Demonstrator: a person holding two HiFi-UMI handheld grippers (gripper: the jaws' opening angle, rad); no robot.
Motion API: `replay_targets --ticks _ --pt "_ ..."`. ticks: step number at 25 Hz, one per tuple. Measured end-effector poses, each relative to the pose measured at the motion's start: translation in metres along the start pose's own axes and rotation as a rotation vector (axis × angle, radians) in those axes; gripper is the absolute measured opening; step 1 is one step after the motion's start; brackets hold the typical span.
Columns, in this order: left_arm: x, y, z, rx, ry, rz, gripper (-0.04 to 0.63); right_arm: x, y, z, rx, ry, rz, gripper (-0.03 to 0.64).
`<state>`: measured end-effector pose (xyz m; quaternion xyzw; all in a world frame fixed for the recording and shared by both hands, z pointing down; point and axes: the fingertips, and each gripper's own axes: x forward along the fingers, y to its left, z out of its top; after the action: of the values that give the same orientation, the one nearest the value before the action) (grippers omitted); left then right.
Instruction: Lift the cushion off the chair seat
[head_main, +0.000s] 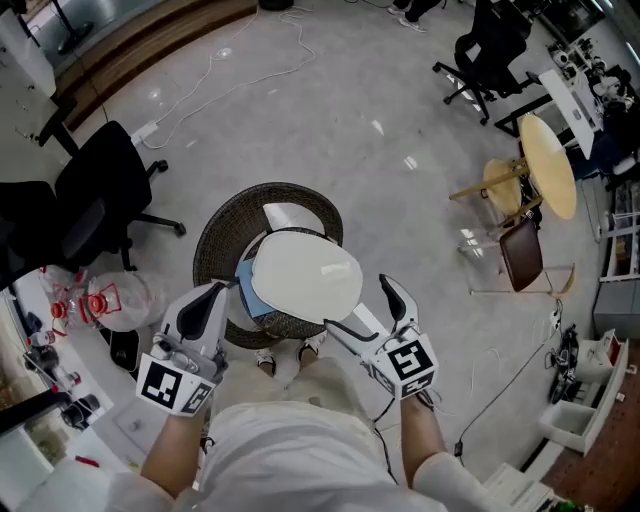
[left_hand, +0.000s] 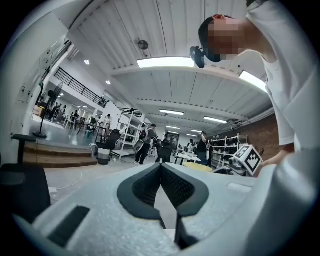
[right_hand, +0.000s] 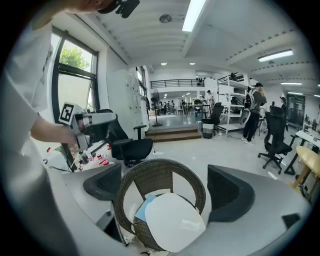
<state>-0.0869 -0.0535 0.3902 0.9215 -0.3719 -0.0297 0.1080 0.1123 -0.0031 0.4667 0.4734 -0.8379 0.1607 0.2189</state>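
The white cushion (head_main: 305, 277) lies on the seat of the wicker chair (head_main: 213, 248), the left tool (head_main: 217, 294) clenched empty beside it, the right tool (head_main: 372, 312) released, jaws wide.
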Motion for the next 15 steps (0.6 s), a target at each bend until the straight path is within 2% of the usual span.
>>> replay_targets --ticks 6,10,15 --pt "0.030 -0.006 -0.019 0.000 0.056 0.057 0.017 0.051 -0.052 -0.030 0.001 0.062 0.082 0.511" --pt "0.044 0.002 -0.044 -0.012 0.085 0.095 0.017 0.097 -0.067 -0.055 -0.031 0.108 0.154 0.511" --pt "0.048 0.020 -0.091 -0.079 0.100 0.174 0.017 0.160 -0.078 -0.103 -0.095 0.209 0.267 0.511"
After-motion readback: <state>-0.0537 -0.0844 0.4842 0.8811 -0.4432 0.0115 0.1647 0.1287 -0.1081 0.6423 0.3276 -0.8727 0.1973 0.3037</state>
